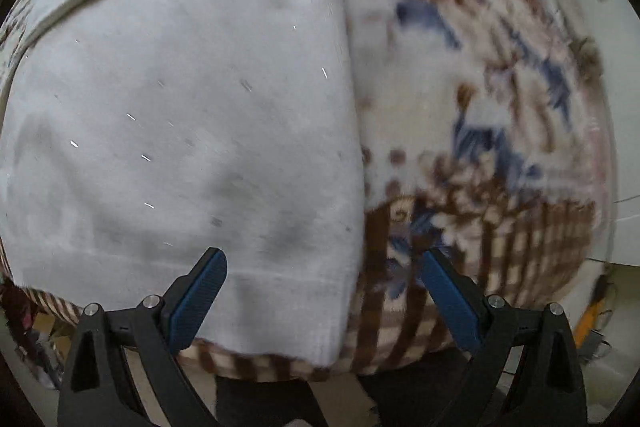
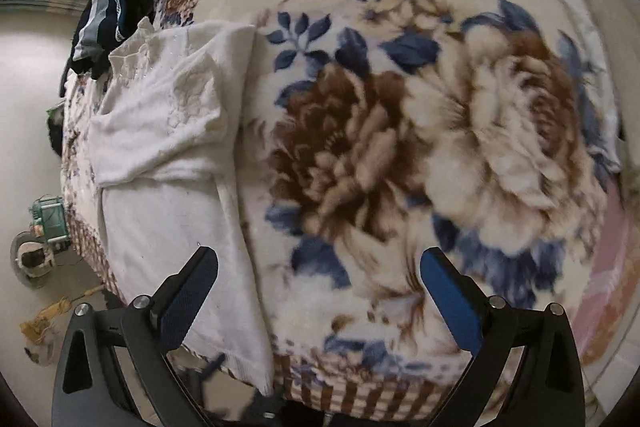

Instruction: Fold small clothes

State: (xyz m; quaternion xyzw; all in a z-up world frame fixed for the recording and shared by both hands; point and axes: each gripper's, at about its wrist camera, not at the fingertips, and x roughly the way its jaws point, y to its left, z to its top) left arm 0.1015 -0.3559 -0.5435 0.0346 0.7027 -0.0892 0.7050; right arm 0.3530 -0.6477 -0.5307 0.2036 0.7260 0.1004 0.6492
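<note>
1. The white garment (image 2: pixel 168 163) lies flat on the floral blanket (image 2: pixel 400 147), partly folded, its sleeve tucked across the body and its hem near the blanket's checked edge.
2. The left gripper (image 1: pixel 322 275) hangs straight over the garment's (image 1: pixel 180 127) lower part, jaws spread wide and holding nothing; the hem sits just beneath its left finger and the side edge runs between the fingers.
3. The right gripper (image 2: pixel 319 275) is also spread wide and empty, tilted down at the blanket, with the garment ahead and to its left, its long edge passing just inside the left finger.
4. The step in hand looks like reaching for the next fold, probably bringing the hem up toward the collar.
5. To do it well, pinch both hem corners through every layer, so that the tucked sleeve does not slip out.
6. Lift only a little, carry both corners evenly, and keep the side edges aligned.
7. Avoid catching the fluffy blanket with the cloth.
</note>
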